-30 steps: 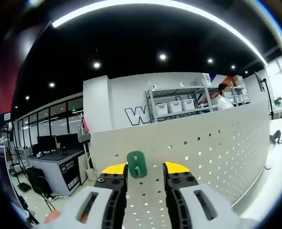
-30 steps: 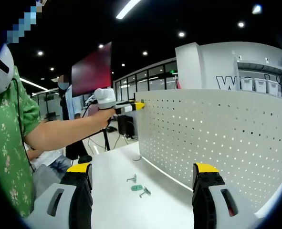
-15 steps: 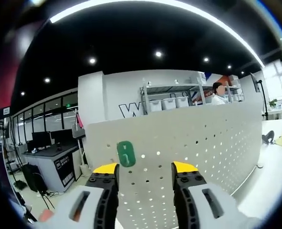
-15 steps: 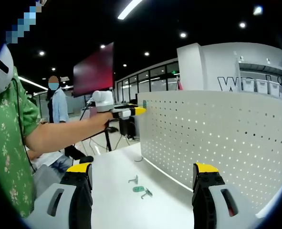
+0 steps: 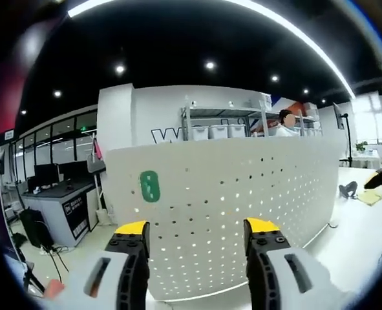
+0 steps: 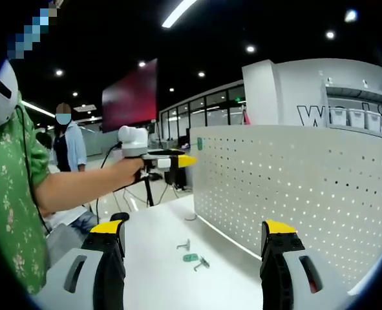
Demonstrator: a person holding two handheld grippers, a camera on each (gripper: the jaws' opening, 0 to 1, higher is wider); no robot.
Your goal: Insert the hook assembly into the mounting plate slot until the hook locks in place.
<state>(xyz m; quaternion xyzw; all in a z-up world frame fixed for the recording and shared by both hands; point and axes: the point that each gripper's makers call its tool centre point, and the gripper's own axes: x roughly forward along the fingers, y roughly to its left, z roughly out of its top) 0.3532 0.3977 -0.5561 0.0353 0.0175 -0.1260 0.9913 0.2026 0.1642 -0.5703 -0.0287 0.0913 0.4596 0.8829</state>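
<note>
Backing away now, the left gripper (image 5: 194, 236) is leaving the green hook (image 5: 149, 186) seated upright on the pegboard (image 5: 255, 187), up-left of its parted, empty fingers. Right gripper (image 6: 194, 242) is hovering wide apart over the desk (image 6: 158, 258), spare hooks (image 6: 194, 258) lying nearer it.

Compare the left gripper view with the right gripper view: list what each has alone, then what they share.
Left gripper view alone: the face of the green hook, seated near the pegboard's upper corner, and a desk with monitors.

Right gripper view alone: the left gripper in the person's hand, apart from the board, and spare hooks lying on the white table.

Shared: the white pegboard, the green hook mounted on it, the shelving behind, open fingers in the foreground.
</note>
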